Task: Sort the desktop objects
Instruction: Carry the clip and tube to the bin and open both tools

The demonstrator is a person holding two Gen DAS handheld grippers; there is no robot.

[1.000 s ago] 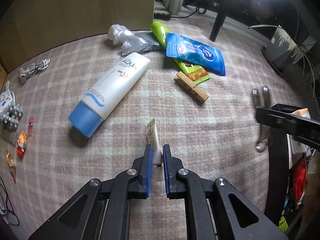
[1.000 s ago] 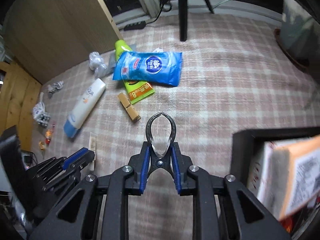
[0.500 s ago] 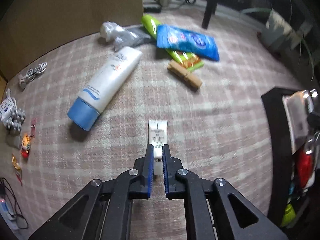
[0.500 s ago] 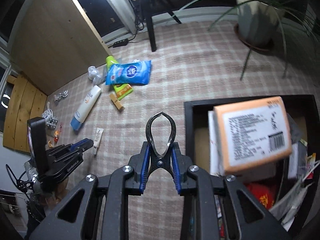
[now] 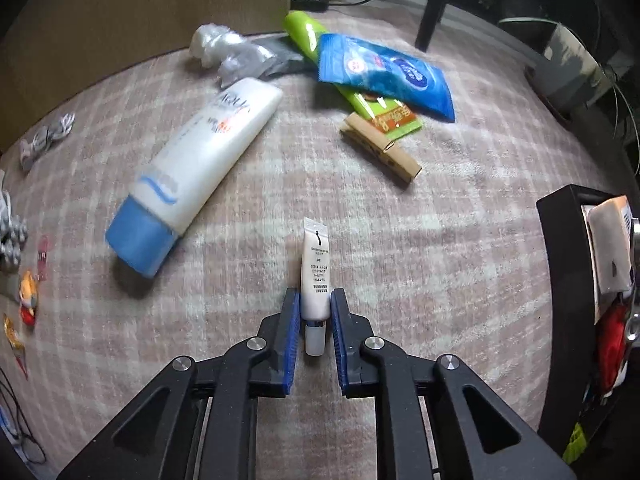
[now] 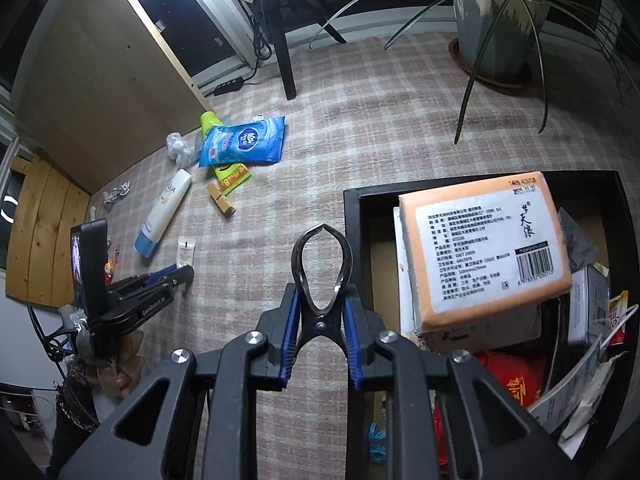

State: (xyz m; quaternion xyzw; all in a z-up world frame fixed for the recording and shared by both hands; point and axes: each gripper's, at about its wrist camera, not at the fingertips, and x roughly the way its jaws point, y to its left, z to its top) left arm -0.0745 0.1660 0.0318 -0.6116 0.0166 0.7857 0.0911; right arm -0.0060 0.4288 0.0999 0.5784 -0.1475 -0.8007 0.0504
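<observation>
Checked pink carpet (image 5: 460,216) covers the floor, with many small things lying on it and a black box (image 6: 356,240) at my right side. My left gripper (image 5: 315,320) is low over the carpet and its blue pads stand on both sides of the small white tube (image 5: 315,276), near its cap end. The tube's long axis points straight forward, along my fingers. If the pads already press it or only stand beside it, I cannot tell. My right gripper (image 6: 321,316) is clenched on the metal clip (image 6: 322,268) and holds it at the left wall of the box, which is already rather full, with an orange packet (image 6: 480,248) on top. I think the clip must move to the right, over the wall, before it is let go. Well apart remain the big sunscreen tube (image 5: 208,148), the wooden clothespin (image 5: 380,148) and the blue wipes pack (image 5: 384,72).
</observation>
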